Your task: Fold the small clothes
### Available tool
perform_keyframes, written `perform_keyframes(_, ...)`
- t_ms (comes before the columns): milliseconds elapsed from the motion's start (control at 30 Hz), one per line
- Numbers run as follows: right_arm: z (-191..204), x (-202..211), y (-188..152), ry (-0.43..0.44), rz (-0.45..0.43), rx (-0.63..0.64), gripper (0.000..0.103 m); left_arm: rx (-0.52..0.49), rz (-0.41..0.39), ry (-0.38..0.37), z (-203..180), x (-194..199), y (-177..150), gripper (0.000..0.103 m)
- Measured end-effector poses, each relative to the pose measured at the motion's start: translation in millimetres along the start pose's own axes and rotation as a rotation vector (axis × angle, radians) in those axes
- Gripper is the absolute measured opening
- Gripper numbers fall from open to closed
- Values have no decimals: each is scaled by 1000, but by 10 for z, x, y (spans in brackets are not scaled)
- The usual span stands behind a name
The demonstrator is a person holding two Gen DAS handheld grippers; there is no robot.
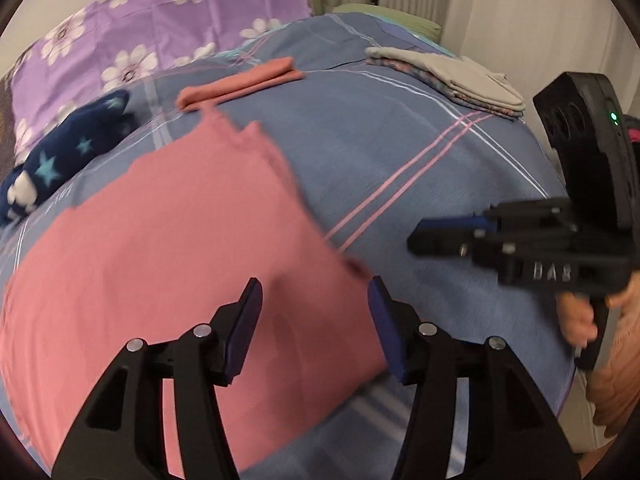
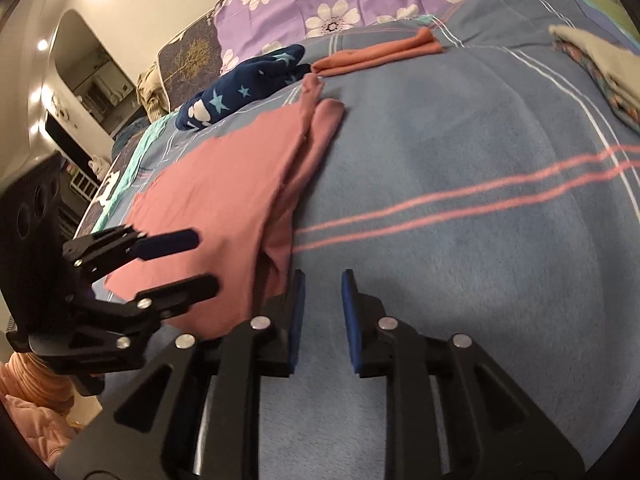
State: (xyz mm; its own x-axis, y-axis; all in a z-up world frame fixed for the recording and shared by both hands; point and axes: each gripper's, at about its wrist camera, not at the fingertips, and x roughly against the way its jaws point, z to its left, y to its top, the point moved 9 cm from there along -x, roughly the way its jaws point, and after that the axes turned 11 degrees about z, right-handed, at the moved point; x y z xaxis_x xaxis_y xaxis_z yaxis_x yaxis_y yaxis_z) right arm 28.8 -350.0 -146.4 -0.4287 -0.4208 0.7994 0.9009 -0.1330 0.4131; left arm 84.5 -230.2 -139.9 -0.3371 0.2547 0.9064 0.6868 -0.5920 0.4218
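Blue-padded fingers of the left gripper [image 1: 316, 320] stand wide apart with nothing between them, hovering over the near edge of the pink garment [image 1: 168, 248]. The right gripper [image 2: 322, 320] is also parted, more narrowly, and empty; it hangs above bare blanket just right of that garment's near corner.

The pink garment lies on the blue striped blanket [image 1: 400, 152] of the bed. It appears folded lengthwise at least once: along its right edge one layer overlaps another, and two narrow ends point toward the far side. Blur hides the finer edges, so I cannot tell how neat the layers are. My judgement is that it is mid-fold, with a crosswise fold still needed to make it compact.

Farther out, a folded salmon piece [image 1: 240, 84] lies just past the garment's far tip, and a folded stack [image 1: 452, 76] with a grey item on top lies well to the right; these look finished. A navy star-patterned item [image 1: 60, 156] lies bunched at the left by the purple floral pillow [image 1: 160, 20] and seems still unfolded.
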Motion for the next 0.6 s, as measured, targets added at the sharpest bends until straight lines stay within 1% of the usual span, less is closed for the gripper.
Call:
perform_keyframes(100,-112,47,5,9,-15,-34,21,-48,30,83,-113,-146,12,55)
perform_keyframes(167,-122,71,9,14,-23,-31,24,-54,54,115,-132,-233,-29,55)
perform_keyframes(233,-66,79,-1,17,-25,-6,26,-38,61,141,-60,-260,-39,55)
perform_keyframes(267,-12,71,-5,21,-23,16,27,-16,60,141,-11,-245,-56,51)
perform_keyframes(300,55,53,-12,23,-19,43,28,23,54,123,56,-211,-82,48)
perform_keyframes(367,158,17,-23,18,-9,89,30,93,50,81,189,-162,-127,34)
perform_keyframes(433,261,-60,-23,-3,8,137,31,130,51,58,266,-184,-129,27)
perform_keyframes(467,287,-102,-12,-15,17,150,31,145,53,44,312,-189,-152,25)
perform_keyframes(533,333,-188,19,-30,38,165,31,162,47,18,321,-206,-161,25)
perform_keyframes(600,399,-254,46,-27,58,185,31,163,38,6,314,-221,-169,25)
